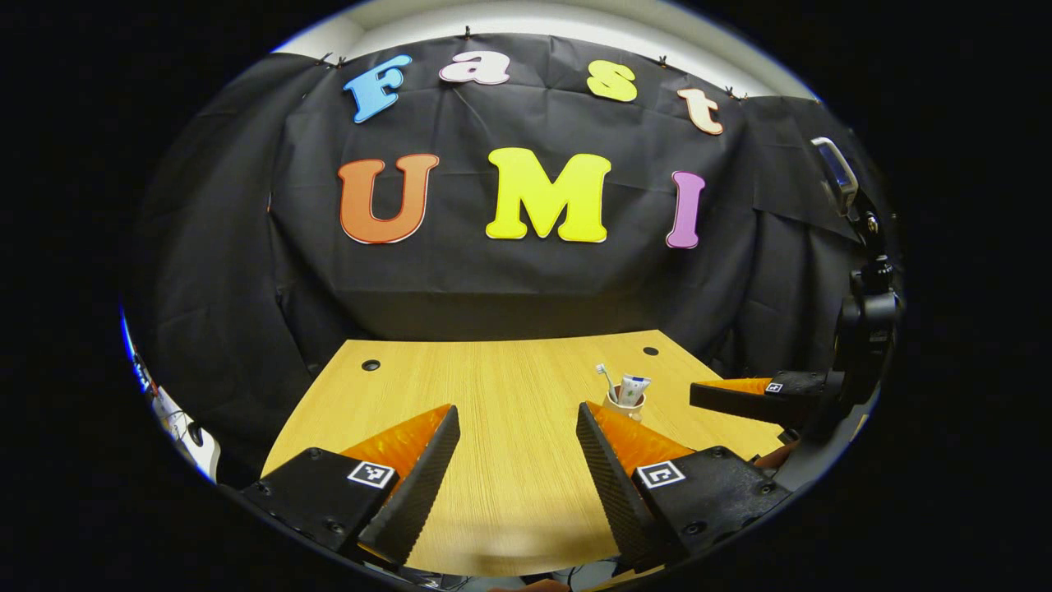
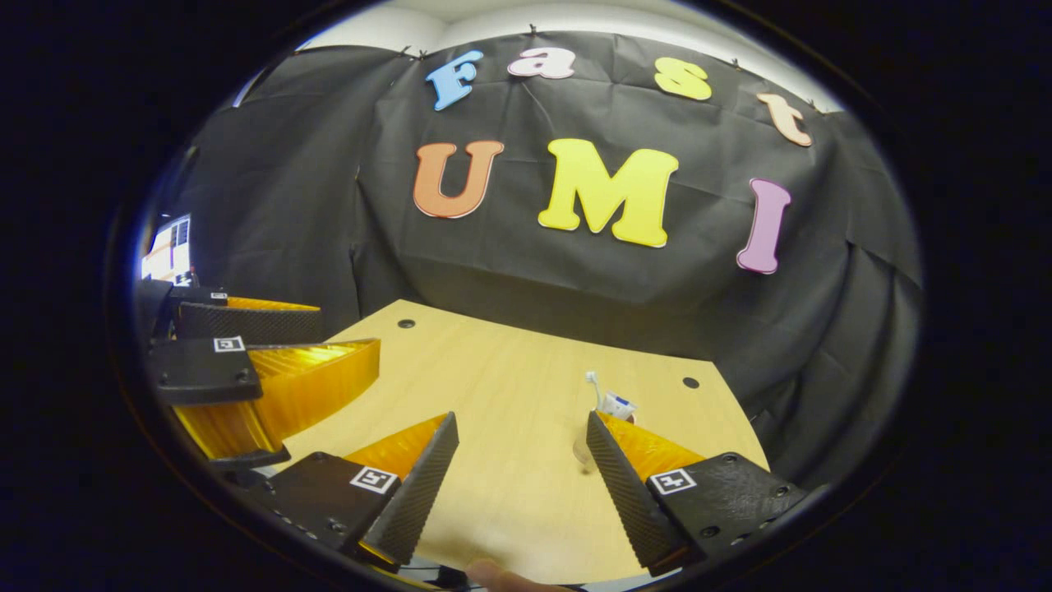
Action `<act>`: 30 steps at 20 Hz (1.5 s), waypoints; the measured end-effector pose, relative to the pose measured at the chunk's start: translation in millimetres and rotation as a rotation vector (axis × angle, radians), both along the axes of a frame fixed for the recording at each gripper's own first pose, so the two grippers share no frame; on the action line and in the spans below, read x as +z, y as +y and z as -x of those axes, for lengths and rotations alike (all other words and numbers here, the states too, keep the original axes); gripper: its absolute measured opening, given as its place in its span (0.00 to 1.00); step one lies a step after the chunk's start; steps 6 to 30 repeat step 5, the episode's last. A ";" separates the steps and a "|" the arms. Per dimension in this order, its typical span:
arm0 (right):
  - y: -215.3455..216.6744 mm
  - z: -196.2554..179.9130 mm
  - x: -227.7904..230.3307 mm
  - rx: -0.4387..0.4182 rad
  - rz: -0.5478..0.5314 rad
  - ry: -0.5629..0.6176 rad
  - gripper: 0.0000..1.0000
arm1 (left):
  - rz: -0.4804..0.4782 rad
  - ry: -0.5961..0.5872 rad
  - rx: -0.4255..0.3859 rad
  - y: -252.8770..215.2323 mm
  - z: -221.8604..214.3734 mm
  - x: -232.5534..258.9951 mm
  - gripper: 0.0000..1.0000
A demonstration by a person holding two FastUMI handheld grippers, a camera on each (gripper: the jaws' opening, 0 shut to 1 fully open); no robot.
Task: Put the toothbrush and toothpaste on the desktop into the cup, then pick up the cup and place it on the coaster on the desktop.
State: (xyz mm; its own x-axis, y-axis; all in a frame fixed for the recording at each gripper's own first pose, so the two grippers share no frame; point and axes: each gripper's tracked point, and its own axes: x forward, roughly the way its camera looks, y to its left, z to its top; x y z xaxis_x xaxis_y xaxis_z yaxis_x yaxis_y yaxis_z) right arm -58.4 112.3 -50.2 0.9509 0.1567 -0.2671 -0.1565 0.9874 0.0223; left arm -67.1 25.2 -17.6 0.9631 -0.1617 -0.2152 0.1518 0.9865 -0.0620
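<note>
A beige cup stands upright on the right half of the wooden table. A white toothbrush and a white toothpaste tube stick up out of it. My left gripper hovers open over the table's near edge, and its right finger hides the cup's base. My right gripper is open too, with nothing between its fingers. Just behind its right finger I see the cup, the toothbrush and the toothpaste. The right gripper is level with the cup, to its right.
Two round cable holes mark the table's far corners. A device on a black stand rises at the right. The left gripper stands open at the left of the right gripper view. A fingertip shows at the bottom.
</note>
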 end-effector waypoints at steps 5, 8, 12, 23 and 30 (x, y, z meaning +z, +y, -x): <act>-7.7 -1.5 -0.7 0.015 0.008 -0.009 0.95 | -0.005 -0.002 0.018 -3.3 -3.9 1.0 0.91; -7.7 -1.5 -0.7 0.015 0.008 -0.009 0.95 | -0.005 -0.002 0.018 -3.3 -3.9 1.0 0.91; -7.7 -1.5 -0.7 0.015 0.008 -0.009 0.95 | -0.005 -0.002 0.018 -3.3 -3.9 1.0 0.91; -7.7 -1.5 -0.7 0.015 0.008 -0.009 0.95 | -0.005 -0.002 0.018 -3.3 -3.9 1.0 0.91; -7.7 -1.5 -0.7 0.015 0.008 -0.009 0.95 | -0.005 -0.002 0.018 -3.3 -3.9 1.0 0.91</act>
